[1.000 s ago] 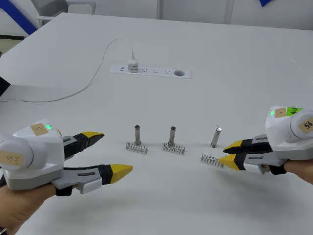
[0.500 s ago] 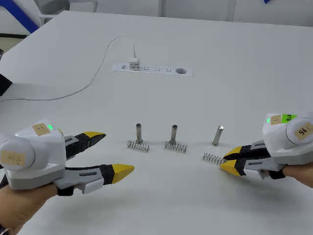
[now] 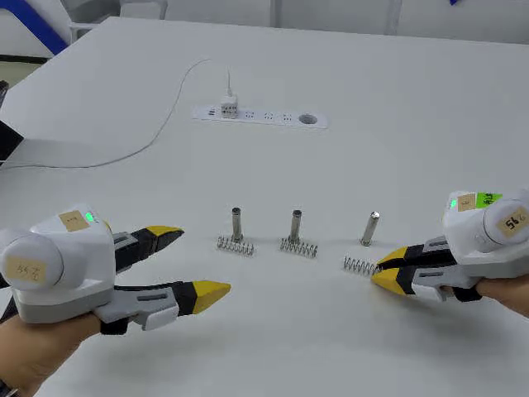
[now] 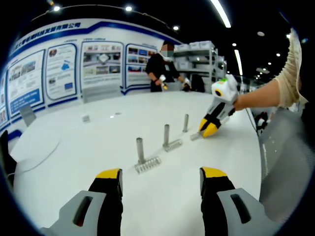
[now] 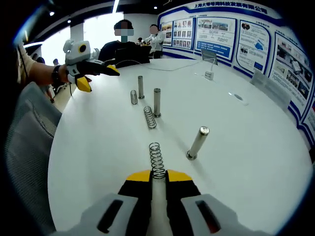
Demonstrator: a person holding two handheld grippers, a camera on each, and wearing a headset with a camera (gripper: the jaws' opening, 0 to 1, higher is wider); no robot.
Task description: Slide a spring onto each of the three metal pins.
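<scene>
Three short metal pins stand in a row on the white table: left pin (image 3: 236,222), middle pin (image 3: 295,224), right pin (image 3: 372,228). A spring lies at the foot of each: left spring (image 3: 234,245), middle spring (image 3: 298,247), right spring (image 3: 359,265). My right gripper (image 3: 382,270) is down at the table, its yellow tips pinched on the near end of the right spring (image 5: 157,158), beside the right pin (image 5: 197,142). My left gripper (image 3: 201,261) hovers open and holding nothing, short of the left pin (image 4: 140,150) and its spring (image 4: 147,165).
A white power strip (image 3: 260,117) with a plugged-in adapter (image 3: 229,105) lies further back, and its cable (image 3: 157,136) trails off to the left. Two people stand beyond the far end of the table (image 5: 125,44). Bare tabletop (image 3: 281,331) lies in front of the pins.
My right gripper has slid left to the right spring and its jaws have closed on the spring's end. The left gripper has stayed almost where it was, still open.
</scene>
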